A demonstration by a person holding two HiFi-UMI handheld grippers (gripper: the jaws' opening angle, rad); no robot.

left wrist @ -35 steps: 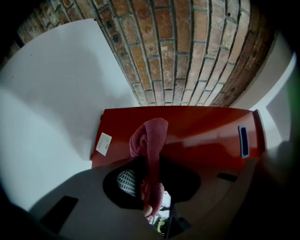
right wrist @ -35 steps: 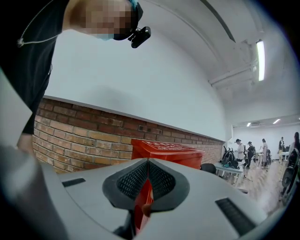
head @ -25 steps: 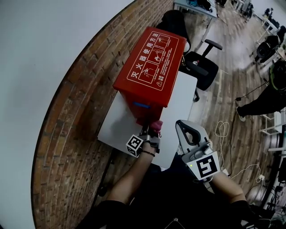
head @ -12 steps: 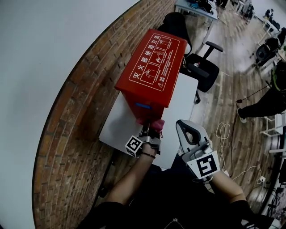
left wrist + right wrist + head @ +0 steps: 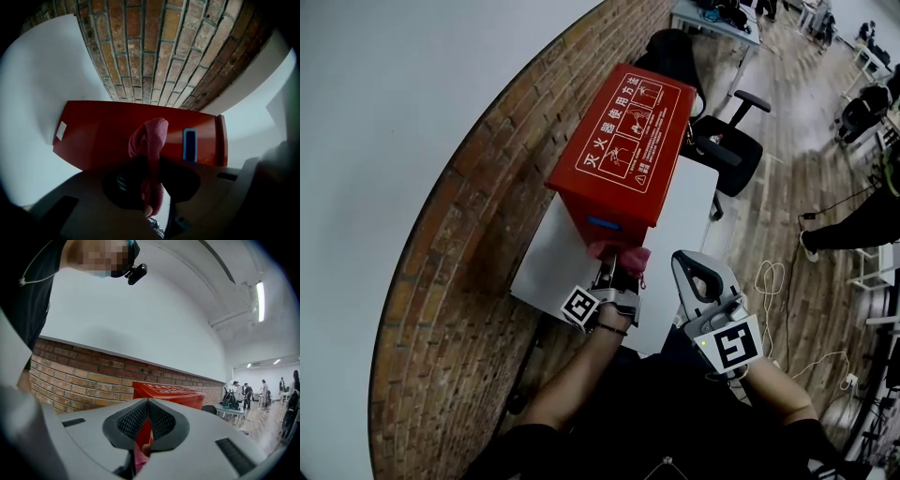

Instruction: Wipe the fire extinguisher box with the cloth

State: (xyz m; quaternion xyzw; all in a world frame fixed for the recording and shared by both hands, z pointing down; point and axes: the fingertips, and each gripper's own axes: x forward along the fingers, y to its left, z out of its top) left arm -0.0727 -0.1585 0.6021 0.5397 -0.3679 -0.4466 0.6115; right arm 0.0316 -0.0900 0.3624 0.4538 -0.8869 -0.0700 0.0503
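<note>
The red fire extinguisher box (image 5: 623, 141) stands on a white table (image 5: 689, 202) against the brick wall, its white-printed lid facing up. My left gripper (image 5: 617, 272) is shut on a pink cloth (image 5: 628, 256), which is bunched against the lower part of the box's near end face. In the left gripper view the cloth (image 5: 151, 138) sticks up between the jaws in front of the red box (image 5: 103, 136), beside a blue label (image 5: 189, 144). My right gripper (image 5: 696, 279) hovers shut and empty over the table's near right edge, apart from the box (image 5: 171, 392).
The brick wall (image 5: 487, 206) runs along the left of the table. A black office chair (image 5: 727, 141) stands past the table's far right corner, with a dark bag (image 5: 670, 47) behind the box. Cables (image 5: 764, 277) lie on the wooden floor. People stand at desks (image 5: 262, 394) far off.
The left gripper and cloth stay at the box's near end face, shifting only slightly. The right gripper has not moved.
</note>
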